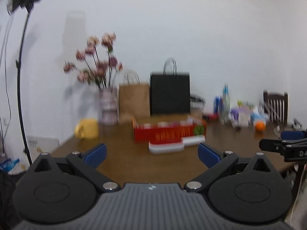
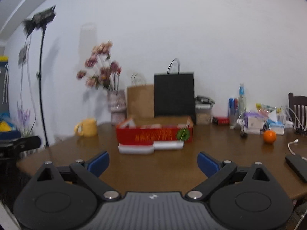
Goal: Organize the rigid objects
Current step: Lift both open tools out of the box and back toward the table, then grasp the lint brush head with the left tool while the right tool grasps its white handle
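Approaching stage, judging by layout: left gripper [image 1: 151, 154] and right gripper [image 2: 153, 162] hovering wide open, empty. White cases [image 2: 150, 147] lying against red box [image 2: 154, 134] mid-table [image 2: 153, 174]. Next: reaching cases, aligning, closing.

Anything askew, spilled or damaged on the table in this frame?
Nothing is spilled or visibly damaged. The red box sits open with its flaps up, two white and red packs lie loose against its front, and an orange sits alone. Motion blur hides finer detail.
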{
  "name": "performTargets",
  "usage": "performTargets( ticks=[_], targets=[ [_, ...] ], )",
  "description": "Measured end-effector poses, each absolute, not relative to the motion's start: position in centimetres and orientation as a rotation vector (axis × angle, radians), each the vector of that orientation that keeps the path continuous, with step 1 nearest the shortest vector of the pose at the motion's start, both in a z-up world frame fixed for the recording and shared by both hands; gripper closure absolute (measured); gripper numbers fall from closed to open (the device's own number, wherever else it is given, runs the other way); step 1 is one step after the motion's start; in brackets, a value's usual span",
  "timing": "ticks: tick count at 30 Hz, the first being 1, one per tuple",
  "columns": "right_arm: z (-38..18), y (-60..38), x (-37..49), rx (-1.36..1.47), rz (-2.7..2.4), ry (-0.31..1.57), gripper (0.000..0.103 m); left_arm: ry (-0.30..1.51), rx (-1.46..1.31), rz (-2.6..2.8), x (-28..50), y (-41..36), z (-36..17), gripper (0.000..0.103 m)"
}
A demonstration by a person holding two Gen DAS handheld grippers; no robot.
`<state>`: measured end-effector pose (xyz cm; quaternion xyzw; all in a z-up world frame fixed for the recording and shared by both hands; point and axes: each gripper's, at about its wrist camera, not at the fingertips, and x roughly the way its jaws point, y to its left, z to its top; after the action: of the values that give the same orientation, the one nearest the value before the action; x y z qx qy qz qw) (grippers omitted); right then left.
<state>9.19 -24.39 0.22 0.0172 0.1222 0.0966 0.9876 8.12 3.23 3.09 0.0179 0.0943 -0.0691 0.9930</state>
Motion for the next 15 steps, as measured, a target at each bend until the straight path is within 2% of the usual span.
performTargets(
  ticks=[8, 15],
  targets=[
    [-2.2, -23.7, 11.4, 0.075, 0.230, 0.343, 0.005, 0.257, -0.026, -0.119, 10.5, 3.4, 2.0, 0.000],
    [-3.2, -24.9, 16.1, 0.097, 0.226, 0.436, 0.022, 0.367, -0.030, -0.122, 16.1, 2.9, 0.4, 0.000]
  ],
)
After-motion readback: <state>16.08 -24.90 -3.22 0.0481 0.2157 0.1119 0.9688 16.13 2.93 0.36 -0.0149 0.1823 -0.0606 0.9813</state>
